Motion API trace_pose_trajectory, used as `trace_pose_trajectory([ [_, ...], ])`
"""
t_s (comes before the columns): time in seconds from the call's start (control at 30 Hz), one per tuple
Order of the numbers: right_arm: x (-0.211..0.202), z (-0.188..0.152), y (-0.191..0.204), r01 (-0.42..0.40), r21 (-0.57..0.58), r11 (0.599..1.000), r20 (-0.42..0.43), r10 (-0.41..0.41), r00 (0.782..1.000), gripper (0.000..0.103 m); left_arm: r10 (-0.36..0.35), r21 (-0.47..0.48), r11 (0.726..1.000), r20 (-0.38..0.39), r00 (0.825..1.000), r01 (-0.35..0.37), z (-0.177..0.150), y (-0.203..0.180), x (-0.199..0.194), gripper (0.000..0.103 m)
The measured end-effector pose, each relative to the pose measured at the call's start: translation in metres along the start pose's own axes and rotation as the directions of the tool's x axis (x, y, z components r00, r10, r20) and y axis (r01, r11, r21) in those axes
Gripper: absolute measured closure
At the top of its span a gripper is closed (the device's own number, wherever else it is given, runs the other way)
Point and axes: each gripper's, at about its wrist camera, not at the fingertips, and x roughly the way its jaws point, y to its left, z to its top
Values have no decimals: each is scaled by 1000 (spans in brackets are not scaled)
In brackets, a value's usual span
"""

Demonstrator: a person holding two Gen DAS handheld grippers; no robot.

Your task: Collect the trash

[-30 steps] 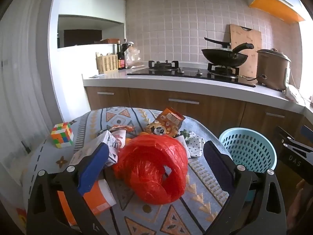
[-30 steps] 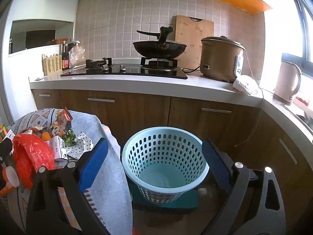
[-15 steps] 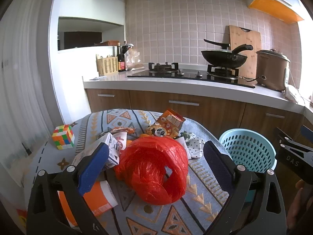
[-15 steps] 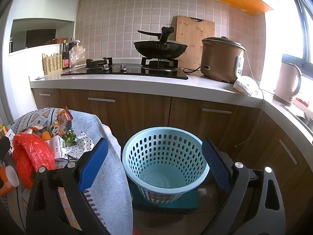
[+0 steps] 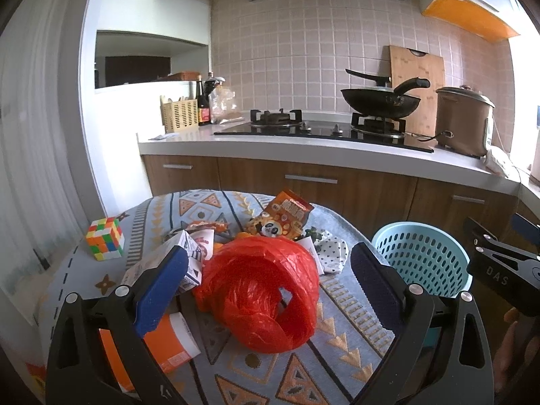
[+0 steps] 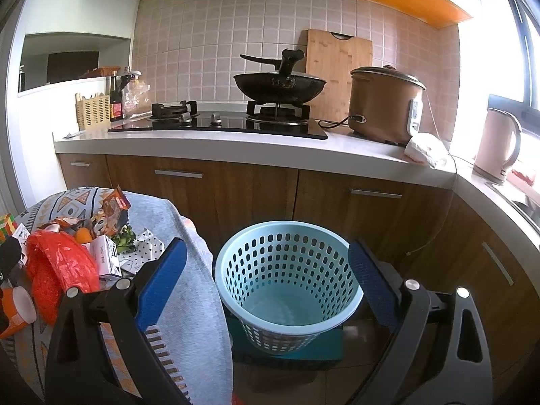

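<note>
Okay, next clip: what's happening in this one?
A person with two handheld grippers is starting to clear trash off a small table. The left gripper is open, lined up on a crumpled red plastic bag among cartons and wrappers. The right gripper is open too, pointed at the light blue basket beside the table, which looks empty. Nothing is grasped yet.

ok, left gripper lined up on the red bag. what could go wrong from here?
1. The red bag is loose and crumpled; the open left gripper may pinch only a fold and it may slip.
2. The carton touches the bag and could get dragged.
3. The basket sits off the table, so a weak grip could drop trash outside it.
</note>
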Motion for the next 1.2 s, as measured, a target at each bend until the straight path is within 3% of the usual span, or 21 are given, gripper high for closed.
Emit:
trace_pose_trajectory([
  [1.2,3,-6,-1,2,9,1000,-21,-2,1000,11,-6,-16,1000,-14,1000,6,-3,7,2,9],
])
